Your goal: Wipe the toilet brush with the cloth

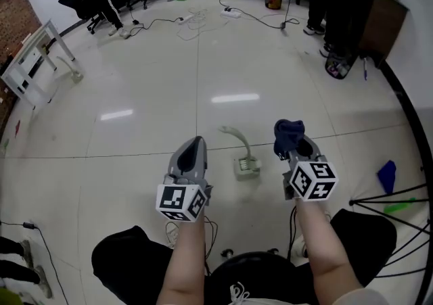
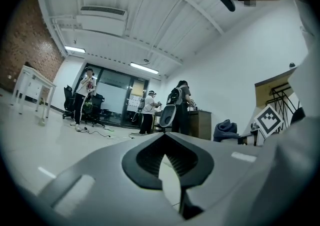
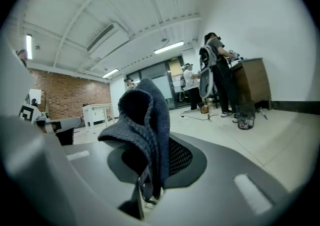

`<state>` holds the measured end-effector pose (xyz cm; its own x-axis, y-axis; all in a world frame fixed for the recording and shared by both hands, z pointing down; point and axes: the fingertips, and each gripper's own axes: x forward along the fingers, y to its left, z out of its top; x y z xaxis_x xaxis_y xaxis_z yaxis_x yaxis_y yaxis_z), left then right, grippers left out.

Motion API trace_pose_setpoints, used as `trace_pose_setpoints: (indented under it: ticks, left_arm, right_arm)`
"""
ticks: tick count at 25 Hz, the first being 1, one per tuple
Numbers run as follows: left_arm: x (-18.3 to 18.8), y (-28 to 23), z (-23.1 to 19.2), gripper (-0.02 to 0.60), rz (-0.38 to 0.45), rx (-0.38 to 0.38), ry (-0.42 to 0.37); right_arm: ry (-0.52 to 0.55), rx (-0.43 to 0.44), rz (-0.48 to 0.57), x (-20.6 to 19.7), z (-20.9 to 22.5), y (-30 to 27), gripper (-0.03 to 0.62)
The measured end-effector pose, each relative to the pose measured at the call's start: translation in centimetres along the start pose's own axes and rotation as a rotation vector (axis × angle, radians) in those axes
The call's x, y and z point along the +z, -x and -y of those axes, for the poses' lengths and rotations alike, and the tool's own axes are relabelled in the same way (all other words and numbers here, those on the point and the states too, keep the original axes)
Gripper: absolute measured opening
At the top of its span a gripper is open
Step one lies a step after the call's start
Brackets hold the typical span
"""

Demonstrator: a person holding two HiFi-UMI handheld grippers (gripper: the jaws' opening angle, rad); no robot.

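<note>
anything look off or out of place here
Nothing is spilled or broken. The oddest thing is the toilet brush, which sits in its holder out on the open office floor. Loose cables sprawl across the floor farther off. The cloth hangs bunched from the right tongs.

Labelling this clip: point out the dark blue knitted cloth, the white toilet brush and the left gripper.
dark blue knitted cloth (image 3: 149,120), right gripper view, folded middle.
white toilet brush (image 1: 247,167), head view, square base.
left gripper (image 1: 197,141), head view, closed tips.
</note>
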<state>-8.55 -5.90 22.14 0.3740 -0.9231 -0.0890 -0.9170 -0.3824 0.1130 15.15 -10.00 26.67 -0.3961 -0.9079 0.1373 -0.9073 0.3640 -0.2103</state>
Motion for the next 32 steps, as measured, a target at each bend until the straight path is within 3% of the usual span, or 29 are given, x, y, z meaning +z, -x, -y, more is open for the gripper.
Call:
trace_pose_setpoints:
  ticks: [4,10,26,32]
  left_arm:
    - [-0.6,0.7,-0.1,0.006,-0.008,0.011,0.026]
    - [-2.2,0.3,0.7,0.006,-0.036,-0.011,0.060]
    - [-3.3,0.5,0.2,0.006,-0.065,-0.001,0.064]
    - [-3.6,0.7,0.2,0.006,-0.088,-0.010,0.013]
  right_arm:
    - [-0.081,-0.048,-0.025,-2.5,1.7,1.0,0.063]
    - [-0.069,-0.058,-0.015,-2.4,1.9,1.7,0.060]
    - [-0.090,-0.064,-0.049,-3.2,1.4,0.9,0.058]
    - [-0.108,-0.056,-0.063,-3.7,1.1,0.6,0.058]
